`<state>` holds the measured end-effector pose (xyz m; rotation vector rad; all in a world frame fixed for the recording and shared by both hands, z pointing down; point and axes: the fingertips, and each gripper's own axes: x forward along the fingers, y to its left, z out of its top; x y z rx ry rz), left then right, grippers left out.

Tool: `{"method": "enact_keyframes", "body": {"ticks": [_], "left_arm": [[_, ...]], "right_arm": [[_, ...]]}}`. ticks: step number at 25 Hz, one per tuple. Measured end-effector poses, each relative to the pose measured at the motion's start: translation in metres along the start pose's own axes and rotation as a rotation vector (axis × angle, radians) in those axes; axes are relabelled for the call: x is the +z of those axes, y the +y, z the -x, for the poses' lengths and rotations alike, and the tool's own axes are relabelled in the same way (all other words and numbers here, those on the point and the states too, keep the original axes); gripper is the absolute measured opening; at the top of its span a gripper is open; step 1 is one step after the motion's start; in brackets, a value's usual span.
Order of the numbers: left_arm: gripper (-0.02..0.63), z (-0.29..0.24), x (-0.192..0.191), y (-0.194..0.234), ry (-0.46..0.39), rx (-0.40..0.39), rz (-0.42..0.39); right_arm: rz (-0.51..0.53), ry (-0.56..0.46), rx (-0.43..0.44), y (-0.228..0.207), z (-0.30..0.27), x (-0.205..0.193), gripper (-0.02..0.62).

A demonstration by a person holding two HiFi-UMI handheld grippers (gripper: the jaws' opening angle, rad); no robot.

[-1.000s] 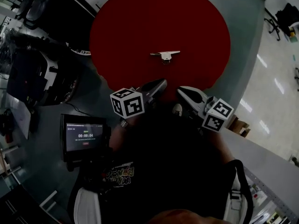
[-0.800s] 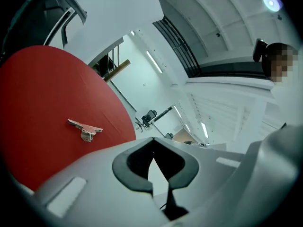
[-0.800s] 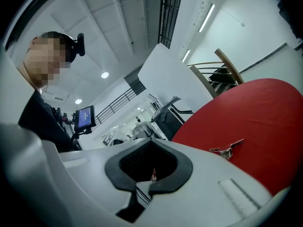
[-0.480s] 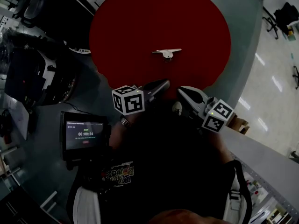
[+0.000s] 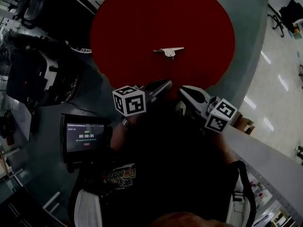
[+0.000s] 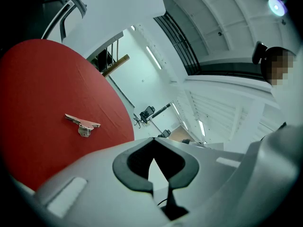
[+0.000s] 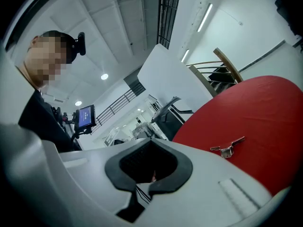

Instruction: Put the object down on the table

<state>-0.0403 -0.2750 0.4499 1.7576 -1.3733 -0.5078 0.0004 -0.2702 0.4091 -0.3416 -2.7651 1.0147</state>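
The small silver metal piece lies flat near the middle of the round red worktop, all by itself, and nothing touches it. It has a long thin bar across the top and a little tab that sticks out under the middle. It looks hard and stiff, so I think it will not bend or break if it gets squeezed. It looks light too, like something a small pinch can lift. The metal is smooth and shiny, so it may slip if the hold is weak. The bar sits very low on the red top, so the thin ends look hard to get under. I think the best place to take hold is the middle, where the tab makes it thicker, with one jaw on each long side of the bar. The left gripper is well apart from the piece, close to the person's body at the near edge of the worktop. Its jaws are closed with nothing in them. The right gripper is just beside it, and its jaws are closed and empty too. Since the piece already rests on the worktop, the job looks done.
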Motion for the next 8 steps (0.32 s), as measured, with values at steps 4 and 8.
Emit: {"method": "enact_keyframes", "body": {"ticks": [4,8], "left_arm": [[0.018,0.0011,-0.0012,0.0041,-0.006,0.004,0.029],[0.018,0.0019,0.0001,0.0055,-0.015,0.008,0.030]], "right_arm": [[-0.002,0.006,0.000,-0.0003,-0.0004,-0.0005,0.002],[-0.001,0.011,0.002,-0.0007,-0.0013,-0.0007,0.002]]}}
